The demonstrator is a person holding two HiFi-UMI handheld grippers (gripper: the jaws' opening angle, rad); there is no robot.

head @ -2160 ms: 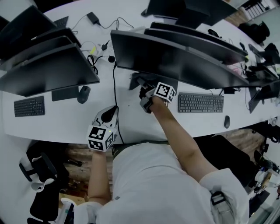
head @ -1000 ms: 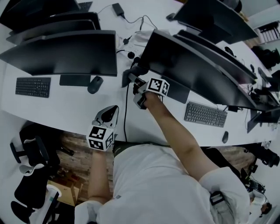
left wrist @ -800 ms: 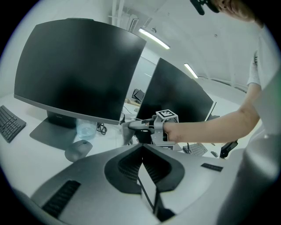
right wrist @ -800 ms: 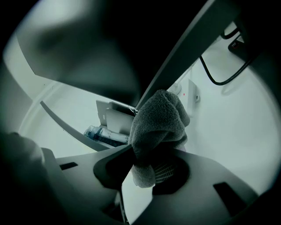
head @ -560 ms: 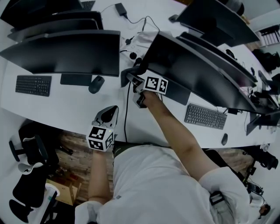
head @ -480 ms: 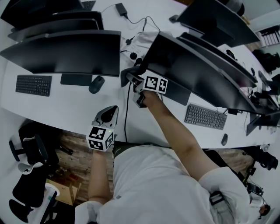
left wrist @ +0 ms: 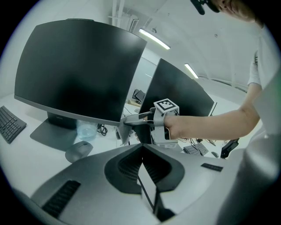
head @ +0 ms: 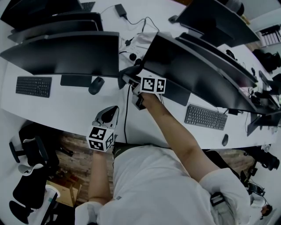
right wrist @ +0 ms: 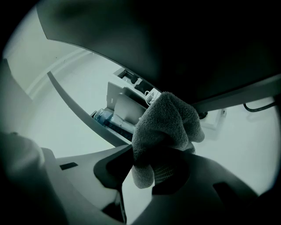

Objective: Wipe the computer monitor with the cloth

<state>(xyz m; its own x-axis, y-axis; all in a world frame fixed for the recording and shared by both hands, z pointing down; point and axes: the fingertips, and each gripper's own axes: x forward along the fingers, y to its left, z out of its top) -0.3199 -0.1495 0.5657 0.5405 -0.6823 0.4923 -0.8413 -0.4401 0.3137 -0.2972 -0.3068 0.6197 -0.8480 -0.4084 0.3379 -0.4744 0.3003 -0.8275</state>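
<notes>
By the edge of the monitor [head: 193, 66], the right claw [head: 126, 79] squeezes the cloth [right wrist: 164, 125], ready to rub it clean. The left claw [head: 112, 110] rests closed, empty.

White desk [head: 57, 110]; monitors [head: 66, 55], keyboards [head: 30, 86], mice [head: 96, 85], cables [head: 126, 115]

Reference: the curved centre monitor [head: 197, 66].

- Off its left edge: the gap to the neighbouring monitor [head: 66, 52] is narrow. It is filled by the right gripper [head: 128, 79], which is clamped on the cloth [head: 124, 71].
- Behind that gap: loose cables and a power adapter [head: 119, 9] clutter the desk [head: 57, 110].
- In front of its left corner: a black cable [head: 126, 116] runs to the desk's near edge. The left gripper [head: 114, 108], jaws together, sits just left of the cable. A mouse [head: 96, 85] lies further left.
- Under its lower edge: the stand base [head: 175, 92], with a keyboard [head: 204, 117] nearer the person.
- Between cable and keyboard: bare desk, crossed above by the person's forearm [head: 171, 127].
</notes>
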